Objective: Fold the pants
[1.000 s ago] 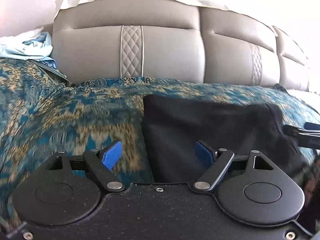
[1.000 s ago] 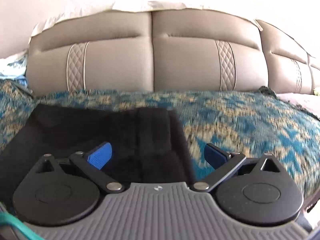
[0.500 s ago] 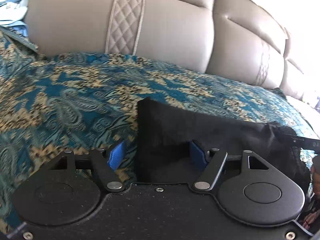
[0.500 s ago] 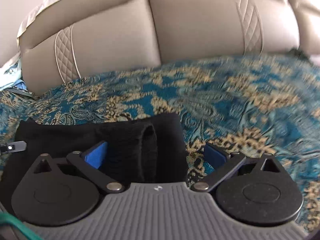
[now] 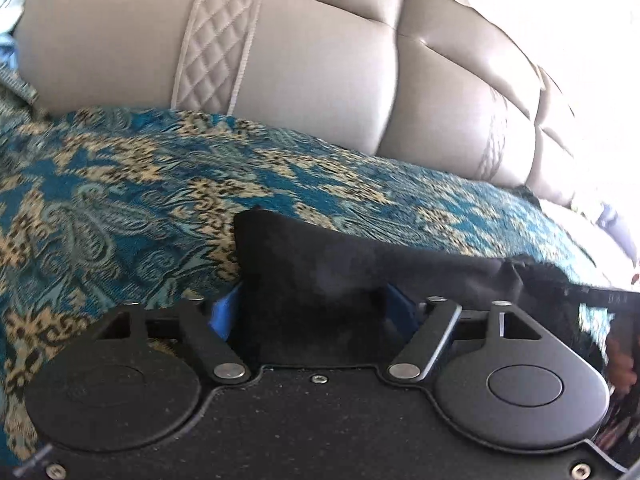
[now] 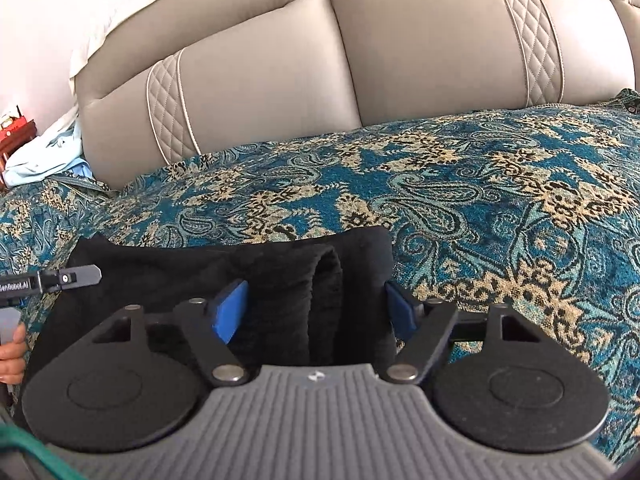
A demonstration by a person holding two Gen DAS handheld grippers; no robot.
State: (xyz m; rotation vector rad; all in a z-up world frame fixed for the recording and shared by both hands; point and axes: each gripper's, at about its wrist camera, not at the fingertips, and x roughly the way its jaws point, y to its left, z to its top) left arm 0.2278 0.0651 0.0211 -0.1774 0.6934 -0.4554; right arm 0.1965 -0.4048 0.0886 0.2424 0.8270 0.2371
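The black pants (image 5: 320,276) lie folded on a blue and gold paisley bedspread (image 5: 120,200). My left gripper (image 5: 312,312) is open with its blue pads on either side of the pants' left corner, fabric bunched between them. In the right wrist view the pants (image 6: 280,280) show a thick rolled fold. My right gripper (image 6: 316,312) is open, its pads straddling the pants' right end. The left gripper's finger shows at the left edge of the right wrist view (image 6: 76,276).
A grey padded headboard (image 6: 360,60) rises behind the bed. A pale blue cloth (image 6: 52,152) lies at the far left by the headboard. The bedspread (image 6: 500,200) stretches to the right of the pants.
Both grippers have dropped lower and pushed forward onto the pants' two ends. The pads have drawn closer around the fabric. The pants have bunched up into a narrower strip.
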